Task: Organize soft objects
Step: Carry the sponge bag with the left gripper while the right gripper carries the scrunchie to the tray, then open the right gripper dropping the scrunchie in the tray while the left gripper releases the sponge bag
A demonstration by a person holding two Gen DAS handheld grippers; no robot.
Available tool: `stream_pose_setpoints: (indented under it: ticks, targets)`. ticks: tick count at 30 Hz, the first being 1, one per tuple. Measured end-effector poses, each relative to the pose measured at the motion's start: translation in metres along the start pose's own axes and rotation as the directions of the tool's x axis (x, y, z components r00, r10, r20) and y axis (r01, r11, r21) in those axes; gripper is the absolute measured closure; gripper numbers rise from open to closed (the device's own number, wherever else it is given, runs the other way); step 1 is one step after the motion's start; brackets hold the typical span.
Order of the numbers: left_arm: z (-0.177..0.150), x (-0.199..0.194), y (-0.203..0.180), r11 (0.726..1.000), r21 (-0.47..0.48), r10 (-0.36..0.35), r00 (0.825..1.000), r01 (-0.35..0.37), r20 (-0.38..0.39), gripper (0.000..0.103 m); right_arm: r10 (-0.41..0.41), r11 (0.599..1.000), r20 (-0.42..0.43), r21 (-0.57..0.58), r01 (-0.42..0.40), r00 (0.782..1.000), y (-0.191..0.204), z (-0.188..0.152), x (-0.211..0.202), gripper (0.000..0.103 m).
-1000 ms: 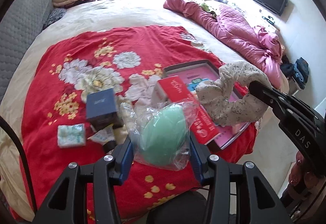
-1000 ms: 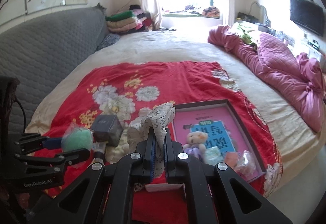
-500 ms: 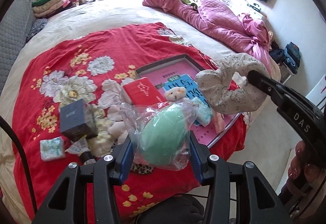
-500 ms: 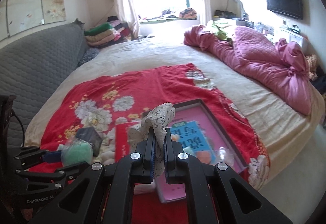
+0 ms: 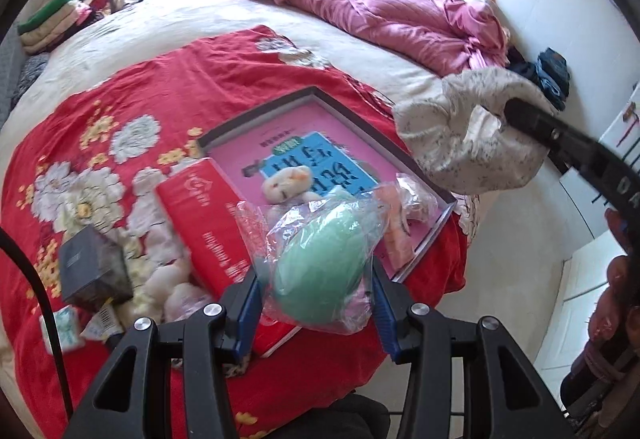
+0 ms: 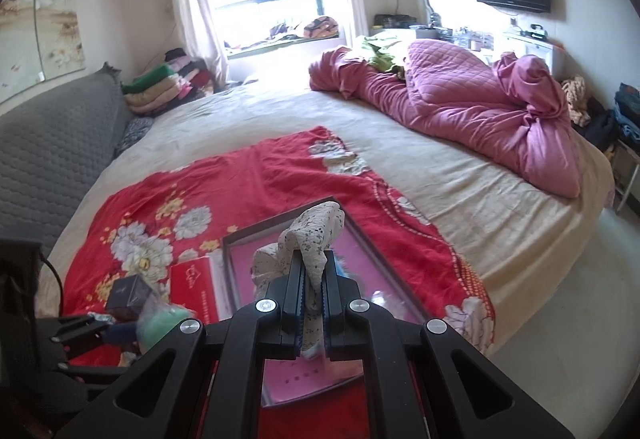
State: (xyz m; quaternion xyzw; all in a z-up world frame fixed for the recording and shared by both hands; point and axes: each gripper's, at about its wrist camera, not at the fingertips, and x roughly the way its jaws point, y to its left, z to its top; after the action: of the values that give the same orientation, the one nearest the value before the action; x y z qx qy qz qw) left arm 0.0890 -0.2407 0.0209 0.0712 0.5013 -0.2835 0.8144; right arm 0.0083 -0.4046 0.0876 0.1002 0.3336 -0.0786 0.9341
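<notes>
My left gripper (image 5: 316, 293) is shut on a green sponge egg in a clear plastic bag (image 5: 320, 271), held above the near edge of a shallow pink box (image 5: 256, 119). Inside the box lie a small cream teddy (image 5: 288, 181) and an orange soft item in plastic (image 5: 394, 223). My right gripper (image 6: 311, 275) is shut on a speckled cream fabric scrunchie (image 6: 316, 231), which hangs over the pink box (image 6: 280, 223). From the left wrist view the scrunchie (image 5: 460, 143) hangs past the box's right corner. The left gripper (image 6: 116, 331) and green egg (image 6: 160, 323) show at lower left.
A red floral cloth (image 5: 132, 87) covers the near part of the bed. On it lie a red packet (image 5: 208, 215), a dark grey box (image 5: 94, 269), a cream plush toy (image 5: 168, 279) and a tissue pack (image 5: 64, 327). A pink quilt (image 5: 400, 7) is bunched at the far right. The white floor (image 5: 520, 259) lies right of the bed.
Both grippers have carried their loads rightward, from over the loose items to over the pink box. The teddy and the box's contents have come into view beneath the egg.
</notes>
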Motion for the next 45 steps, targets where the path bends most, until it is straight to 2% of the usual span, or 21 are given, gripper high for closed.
stream_pose_setpoints:
  ticks: [8,15,31,45]
  targets:
    - [0.010,0.039,-0.024,0.997,0.062,-0.032,0.997,0.036,-0.077,0.054,-0.029,0.999,0.038,0.035,0.028,0.999,-0.018,0.009,0.006,0.097]
    - [0.010,0.070,-0.032,0.995,0.068,-0.063,0.989,0.073,-0.136,0.054,-0.043,0.996,0.036,0.081,0.040,0.998,-0.034,0.014,0.023,0.097]
    - [0.002,0.106,-0.040,0.993,0.094,-0.058,0.977,0.078,-0.207,0.054,-0.131,0.988,-0.100,0.064,0.138,0.986,-0.049,-0.019,0.110,0.096]
    - [0.005,0.114,-0.035,0.992,0.084,-0.070,0.977,0.089,-0.202,0.054,-0.124,0.989,-0.232,0.050,0.139,0.965,-0.055,-0.044,0.165,0.094]
